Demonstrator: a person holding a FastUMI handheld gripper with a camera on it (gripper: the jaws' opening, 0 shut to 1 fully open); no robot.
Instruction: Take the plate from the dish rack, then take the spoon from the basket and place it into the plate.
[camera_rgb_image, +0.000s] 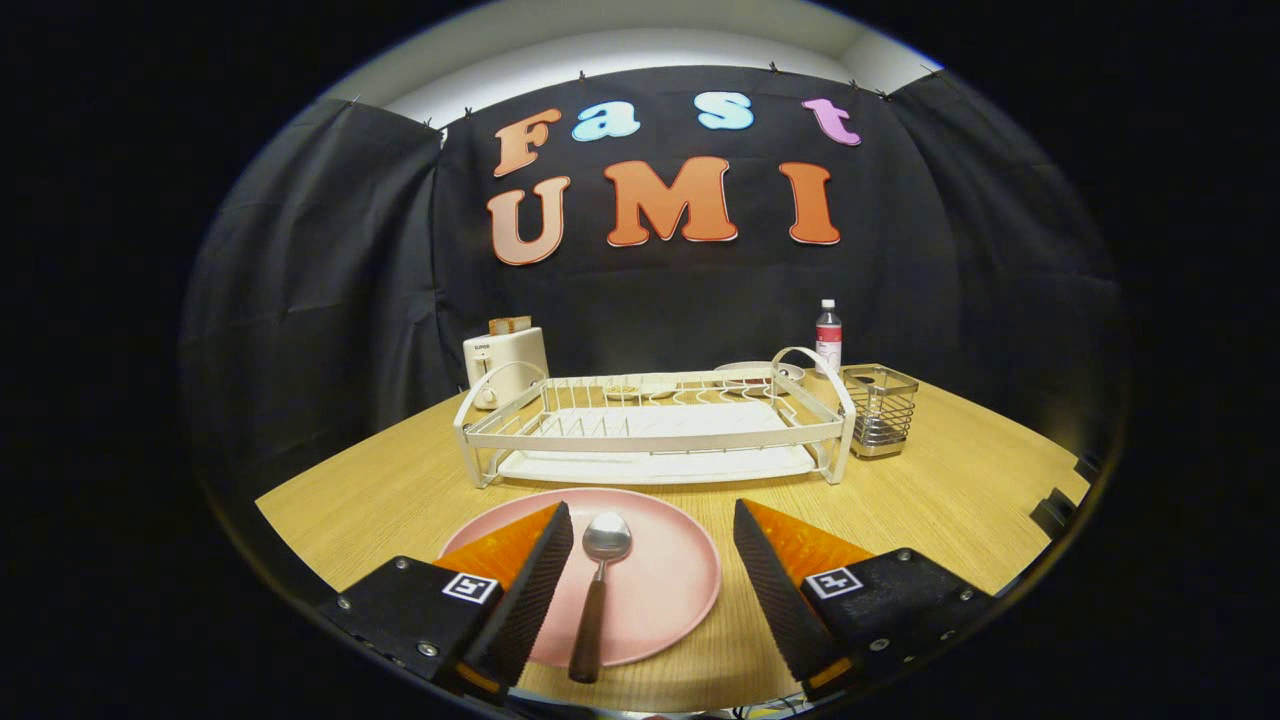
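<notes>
Spoon (597, 590) lies in pink plate (670, 580) on wooden table (950, 490), black-draped booth behind, hand-held gripper (652, 535) released

We see a pale wooden tabletop (980, 480) backed by black cloth (330, 280) pinned up as the booth wall, with a lit white wall (620, 50) above it.
</notes>
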